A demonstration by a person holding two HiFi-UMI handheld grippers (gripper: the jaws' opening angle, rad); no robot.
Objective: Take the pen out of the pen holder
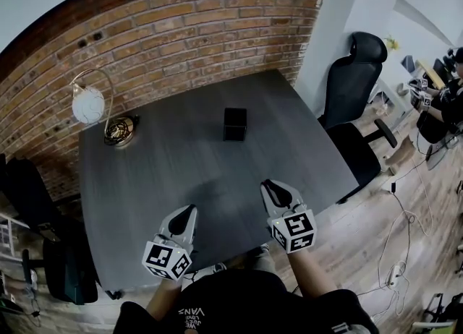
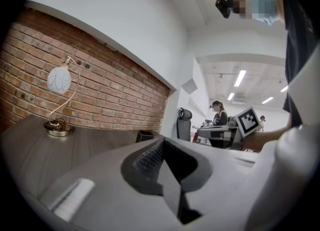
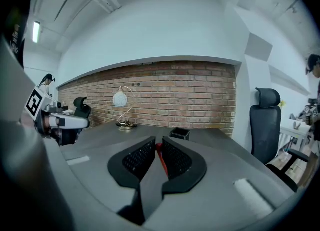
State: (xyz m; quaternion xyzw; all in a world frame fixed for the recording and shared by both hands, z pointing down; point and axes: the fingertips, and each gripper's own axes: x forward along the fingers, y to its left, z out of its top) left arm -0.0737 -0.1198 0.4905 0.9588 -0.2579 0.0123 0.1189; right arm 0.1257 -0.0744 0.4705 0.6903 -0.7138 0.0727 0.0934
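Observation:
The black square pen holder (image 1: 234, 123) stands upright on the dark grey table (image 1: 166, 173), toward the far side; it also shows as the pen holder (image 3: 179, 134) in the right gripper view and the pen holder (image 2: 146, 136) in the left gripper view. My right gripper (image 1: 269, 183) hovers over the near part of the table, well short of the holder. Its jaws are shut on a thin red pen (image 3: 159, 154), of which only a sliver shows between the pads. My left gripper (image 1: 189, 210) is beside it to the left, shut with nothing in it.
A curved brass lamp with a white globe (image 1: 90, 105) stands at the table's far left corner by the brick wall (image 1: 188, 29). A black office chair (image 1: 354, 79) is off the table's right edge. Another dark chair (image 1: 29, 195) sits at the left. Cables lie on the floor at right.

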